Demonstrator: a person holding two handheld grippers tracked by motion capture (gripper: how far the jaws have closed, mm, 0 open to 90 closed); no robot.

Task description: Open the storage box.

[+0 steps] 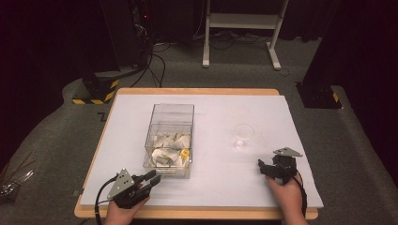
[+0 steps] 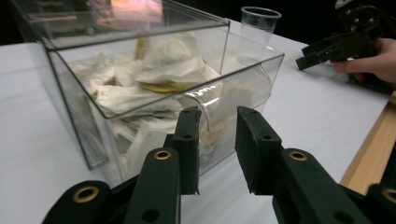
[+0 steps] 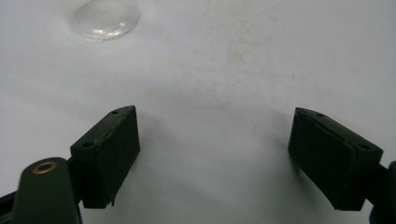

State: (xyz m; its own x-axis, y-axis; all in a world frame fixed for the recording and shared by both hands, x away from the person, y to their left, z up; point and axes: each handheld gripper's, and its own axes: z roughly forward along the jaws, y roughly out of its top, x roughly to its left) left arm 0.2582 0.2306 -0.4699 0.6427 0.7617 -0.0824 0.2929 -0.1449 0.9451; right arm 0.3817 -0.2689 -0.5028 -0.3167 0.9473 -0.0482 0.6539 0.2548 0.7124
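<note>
Clear plastic box [image 1: 171, 138] sits mid-table, left of centre, its long axis running near to far; crumpled white wrappers [image 1: 170, 149] inside blur together. White sheet covers the wooden table [image 1: 197, 91], dark room beyond. Your left gripper [image 1: 151, 179] sits just near the box's near wall, jaws at their narrowest, pinching nothing. Your right gripper [image 1: 263, 165] gapes wide, near the clear cup [image 1: 242, 136], partly cut off in its view.
</note>
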